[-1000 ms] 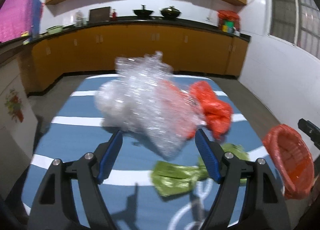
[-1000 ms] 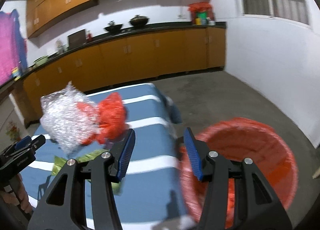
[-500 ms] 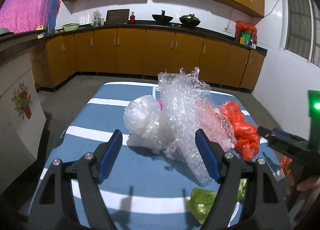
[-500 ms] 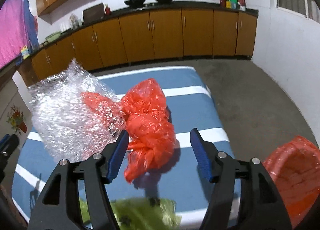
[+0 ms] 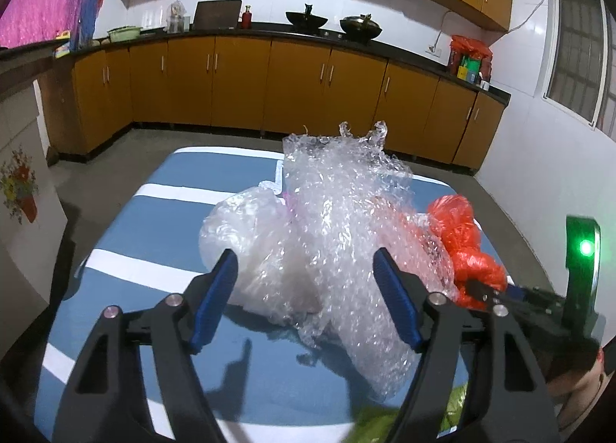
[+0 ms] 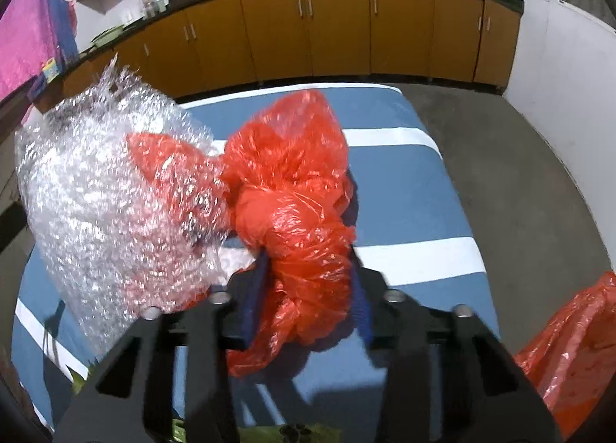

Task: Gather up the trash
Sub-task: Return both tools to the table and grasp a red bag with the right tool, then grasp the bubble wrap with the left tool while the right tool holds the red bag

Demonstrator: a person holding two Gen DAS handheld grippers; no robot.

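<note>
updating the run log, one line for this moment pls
right gripper: closing on red bag | left gripper: open at bubble wrap

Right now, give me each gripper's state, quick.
Left gripper: open, jaws astride the bubble wrap, pads not pressing it.
Right gripper: jaws just closed on the red bag, gripping it.
</note>
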